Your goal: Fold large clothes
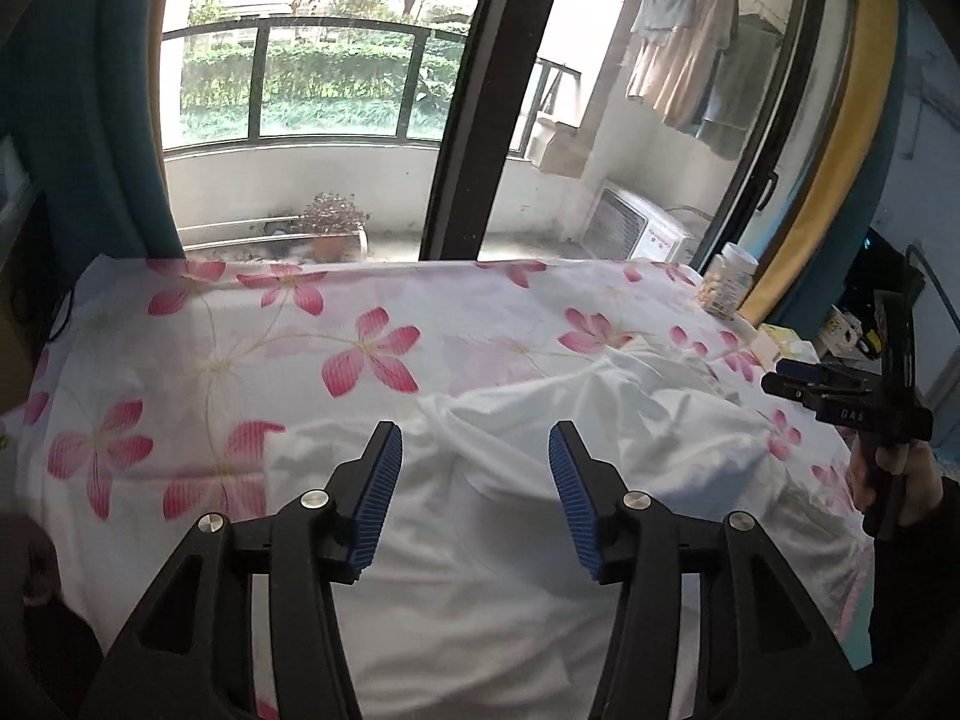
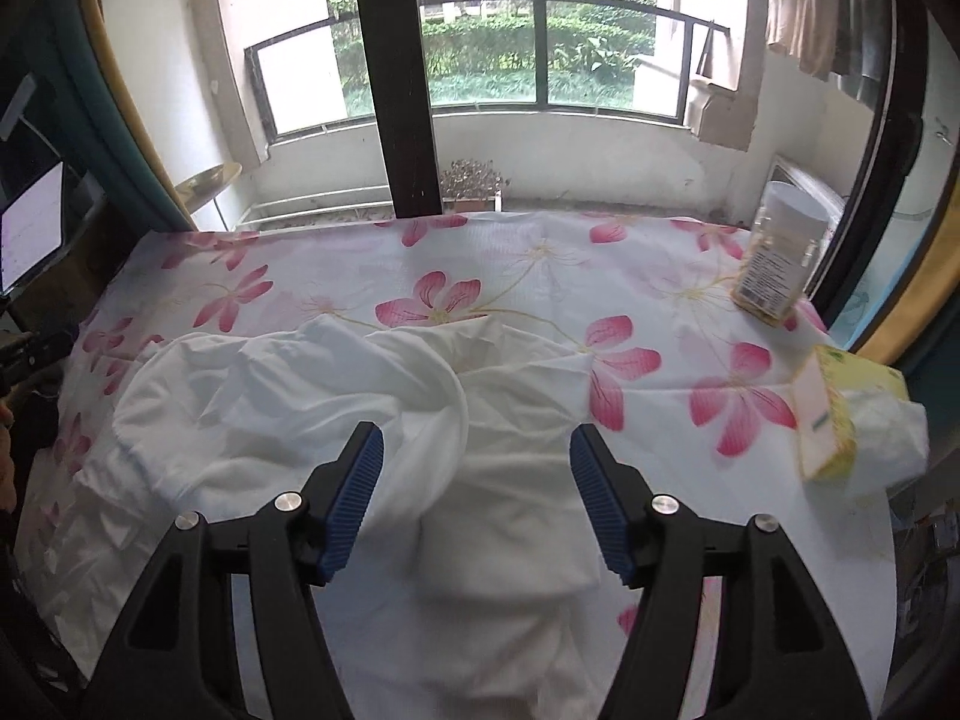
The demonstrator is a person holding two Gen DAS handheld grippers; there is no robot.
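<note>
A white garment (image 1: 540,480) lies crumpled on a table covered by a pink-flowered cloth (image 1: 240,348). In the right wrist view the garment (image 2: 336,384) spreads from centre to left, with a bunched fold in the middle. My left gripper (image 1: 474,468) is open and empty, hovering over the garment's near part. My right gripper (image 2: 477,474) is open and empty, above the garment's near middle. The right gripper also shows in the left wrist view (image 1: 798,381) at the far right, held by a hand.
A clear jar with a white lid (image 2: 780,252) stands at the back right of the table. A yellow tissue pack (image 2: 840,420) lies at the right edge. A window with a dark frame (image 2: 396,90) is behind the table. A screen (image 2: 30,234) stands at left.
</note>
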